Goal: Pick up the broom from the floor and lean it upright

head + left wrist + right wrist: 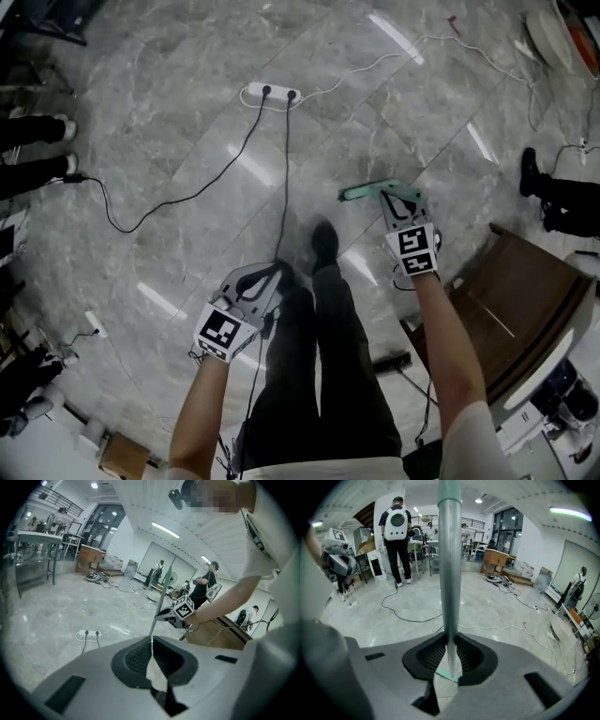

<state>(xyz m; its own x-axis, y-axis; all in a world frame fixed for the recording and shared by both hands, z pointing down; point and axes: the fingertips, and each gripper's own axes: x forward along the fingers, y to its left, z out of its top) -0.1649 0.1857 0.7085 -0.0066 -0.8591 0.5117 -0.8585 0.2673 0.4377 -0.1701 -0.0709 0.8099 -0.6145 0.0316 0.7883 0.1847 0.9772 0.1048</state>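
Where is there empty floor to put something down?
The grey marble floor is bare at upper left, between the white power strip and a person's dark-trousered legs. Another bare patch lies between that strip and the green-headed broom. It is crowded near the brown wooden cabinet at right and where the black cables run.

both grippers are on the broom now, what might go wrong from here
1. The right gripper and left gripper each pinch the thin, smooth broom handle. It might slip or twist when tipped upright.
2. A power strip and cables lie on the floor below. The broom's green head could snag them.
3. A person with a backpack stands in the room. The long handle could swing their way.
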